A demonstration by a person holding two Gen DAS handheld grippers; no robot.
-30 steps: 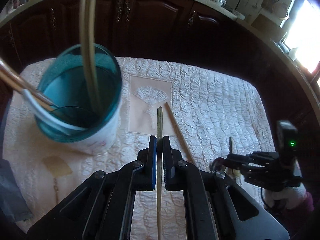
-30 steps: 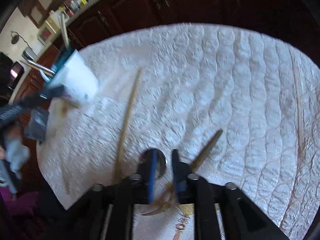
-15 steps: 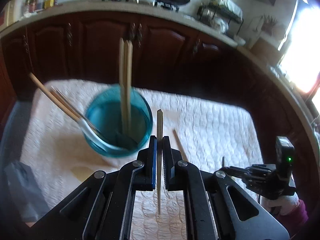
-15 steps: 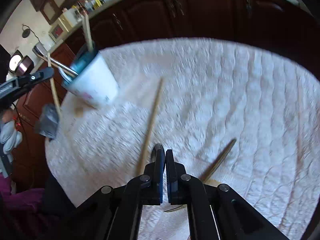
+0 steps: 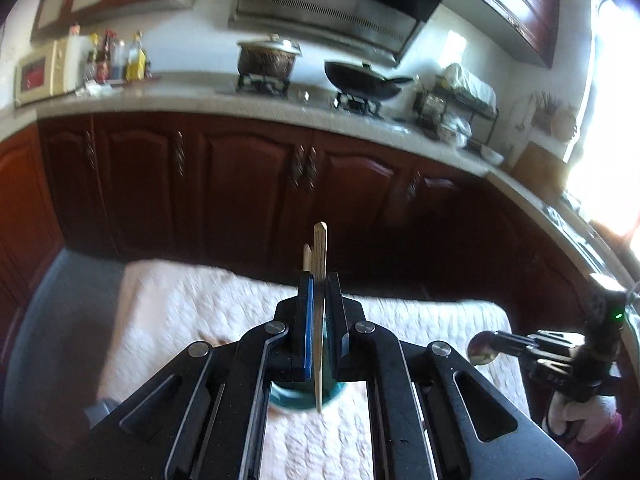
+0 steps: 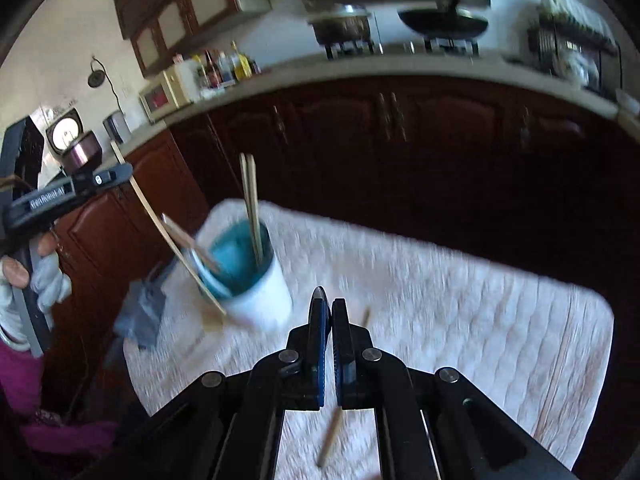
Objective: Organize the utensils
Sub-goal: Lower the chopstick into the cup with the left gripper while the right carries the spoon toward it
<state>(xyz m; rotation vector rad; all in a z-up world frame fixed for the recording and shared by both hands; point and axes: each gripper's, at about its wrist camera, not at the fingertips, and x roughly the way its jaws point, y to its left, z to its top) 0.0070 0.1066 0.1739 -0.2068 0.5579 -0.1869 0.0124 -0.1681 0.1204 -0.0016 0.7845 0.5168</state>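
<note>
Left gripper (image 5: 319, 280): jaws pinched on a wooden chopstick (image 5: 319, 256), which stands near upright between the pads, its lower end hanging over the teal-lined cup (image 5: 304, 400) just below.

Right gripper (image 6: 328, 308): jaws pressed together on a metal spoon (image 6: 319, 293), of which only the rounded edge shows above the pads; seen from the left wrist, its bowl sticks out sideways.

A loose chopstick (image 6: 330, 436) lies on the white quilted cloth (image 6: 460, 320), under the right gripper.

The cup stands upright near the cloth's left edge and holds two upright chopsticks (image 6: 251, 204) and leaning utensils.

Beyond: dark wooden cabinets (image 5: 248, 184), then a counter (image 5: 192, 100) carrying a pot (image 5: 267, 58) and a wok (image 5: 366, 82).
</note>
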